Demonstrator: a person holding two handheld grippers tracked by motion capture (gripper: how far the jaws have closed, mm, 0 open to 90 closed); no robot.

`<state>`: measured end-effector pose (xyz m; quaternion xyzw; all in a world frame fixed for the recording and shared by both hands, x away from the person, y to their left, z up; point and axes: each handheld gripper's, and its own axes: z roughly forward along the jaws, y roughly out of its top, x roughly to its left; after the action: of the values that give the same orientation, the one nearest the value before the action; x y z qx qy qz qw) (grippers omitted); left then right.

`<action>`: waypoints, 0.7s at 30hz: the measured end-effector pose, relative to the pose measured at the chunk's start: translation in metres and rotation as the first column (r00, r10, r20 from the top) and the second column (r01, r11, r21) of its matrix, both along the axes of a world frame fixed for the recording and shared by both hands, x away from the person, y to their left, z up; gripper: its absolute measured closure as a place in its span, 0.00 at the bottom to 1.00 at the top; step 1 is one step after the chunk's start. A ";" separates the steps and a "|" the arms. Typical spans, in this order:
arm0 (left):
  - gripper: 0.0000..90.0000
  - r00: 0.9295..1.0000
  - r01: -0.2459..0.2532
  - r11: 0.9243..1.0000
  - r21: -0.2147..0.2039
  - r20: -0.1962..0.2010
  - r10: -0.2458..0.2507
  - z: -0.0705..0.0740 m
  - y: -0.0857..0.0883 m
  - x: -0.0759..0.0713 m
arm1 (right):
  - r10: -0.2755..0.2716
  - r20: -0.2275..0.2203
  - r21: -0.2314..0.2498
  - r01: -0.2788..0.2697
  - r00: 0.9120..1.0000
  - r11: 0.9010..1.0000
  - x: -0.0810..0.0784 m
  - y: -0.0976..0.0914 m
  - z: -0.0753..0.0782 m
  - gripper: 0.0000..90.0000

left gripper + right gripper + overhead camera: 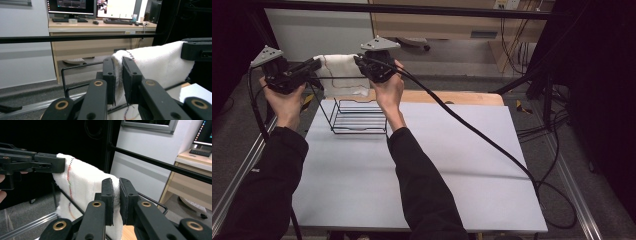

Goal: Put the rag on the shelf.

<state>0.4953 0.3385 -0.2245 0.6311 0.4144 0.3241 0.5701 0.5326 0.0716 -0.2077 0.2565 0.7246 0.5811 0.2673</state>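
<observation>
Grey counter (422, 165) carries wire rack (357, 117) at far left. White towel (341, 70) held stretched above rack top bar, lower edge hanging by it. Left gripper (314, 65) pinches one top corner, jaws nearly closed on cloth; right gripper (360, 61) pinches other corner same way. Judgement: towel lifted and spread, done; draping over bar and release left.

one towel (339, 70), one wire rack (357, 117), two grippers (314, 67)
</observation>
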 end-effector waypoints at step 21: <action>0.88 0.997 0.060 0.997 0.040 -0.045 -0.058 -0.012 0.006 -0.031 | 0.041 -0.009 -0.058 -0.041 0.999 0.997 -0.034 -0.002 -0.014 0.92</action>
<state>0.4643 0.3442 -0.2368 0.6616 0.4012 0.3018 0.5570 0.4987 0.0695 -0.2216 0.2360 0.7475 0.5640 0.2597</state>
